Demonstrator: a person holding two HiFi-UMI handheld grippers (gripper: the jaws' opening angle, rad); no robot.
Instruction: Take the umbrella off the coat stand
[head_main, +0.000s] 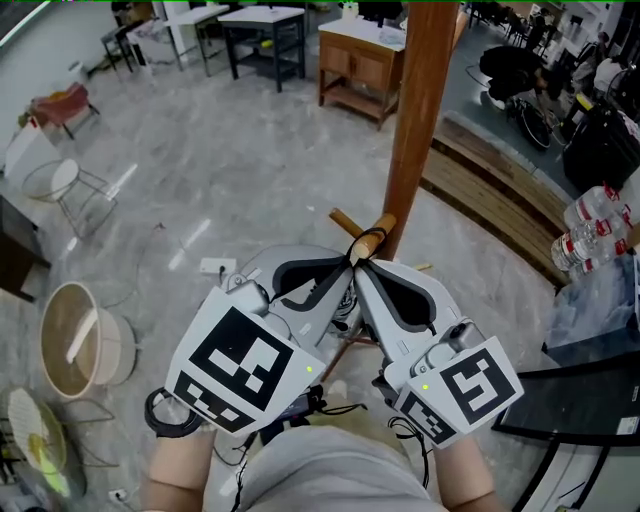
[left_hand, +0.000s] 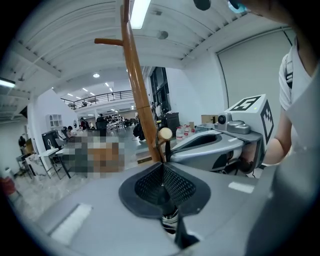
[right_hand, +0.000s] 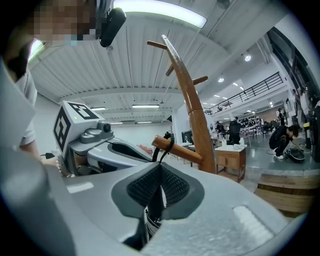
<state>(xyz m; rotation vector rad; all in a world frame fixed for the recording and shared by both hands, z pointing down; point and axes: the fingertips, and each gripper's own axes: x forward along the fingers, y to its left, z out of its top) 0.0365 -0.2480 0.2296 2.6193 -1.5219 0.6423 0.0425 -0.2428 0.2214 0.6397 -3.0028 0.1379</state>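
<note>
The brown wooden coat stand (head_main: 417, 120) rises just ahead of me, with a short peg (head_main: 366, 240) sticking out toward me. A black umbrella strap (right_hand: 169, 146) loops over that peg. My left gripper (head_main: 344, 266) and right gripper (head_main: 361, 266) meet tip to tip right under the peg, each shut on the strap. In the left gripper view the strap (left_hand: 161, 150) runs up from the shut jaws to the peg's round end (left_hand: 165, 134). A patterned bit of the umbrella (left_hand: 170, 219) shows below the jaws; the rest is hidden beneath the grippers.
A low wooden platform (head_main: 500, 180) runs past the stand on the right, with water bottles (head_main: 592, 225) beyond it. A wooden table (head_main: 360, 62) and black tables (head_main: 262, 32) stand at the back. A round basket (head_main: 82, 342) and a wire chair (head_main: 68, 190) sit at the left.
</note>
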